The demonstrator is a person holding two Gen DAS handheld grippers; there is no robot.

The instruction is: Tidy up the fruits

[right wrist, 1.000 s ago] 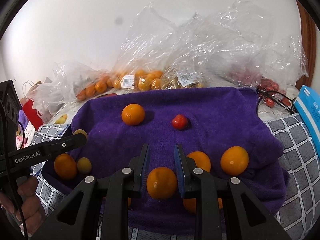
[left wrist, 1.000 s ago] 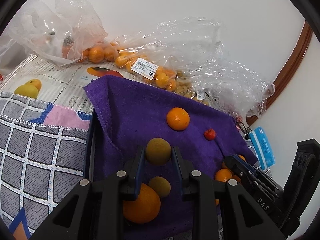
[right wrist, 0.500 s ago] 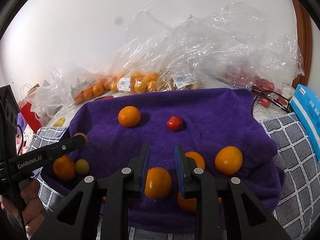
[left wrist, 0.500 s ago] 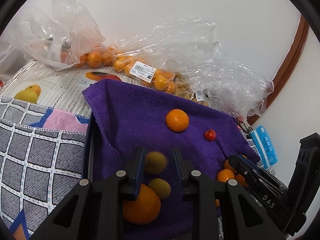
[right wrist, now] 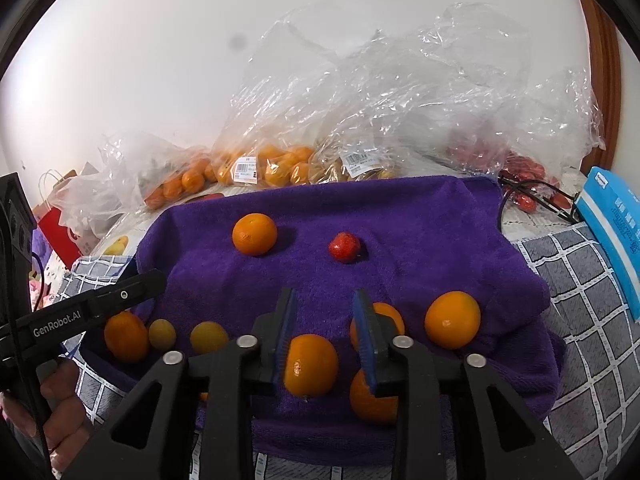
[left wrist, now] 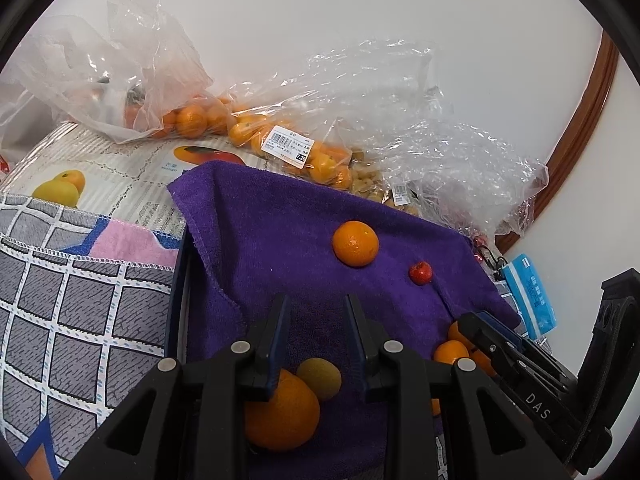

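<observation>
Clear plastic bags along the wall hold small oranges and other fruit. Loose oranges lie on the purple towel. The left gripper has just been opening; its jaws stand narrowly apart with nothing between them, above a brownish fruit. The right gripper has likewise just been opening, and an orange lies on the towel below its parted jaws, unpressed.

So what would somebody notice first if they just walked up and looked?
Probably the big purple towel spread in the middle, with oranges dotted over it and one small red fruit near its centre. Behind it, against the white wall, sit crinkly clear plastic bags stuffed with more fruit. Up close, the right tongs have just been opening, with an orange below them on the towel.
</observation>
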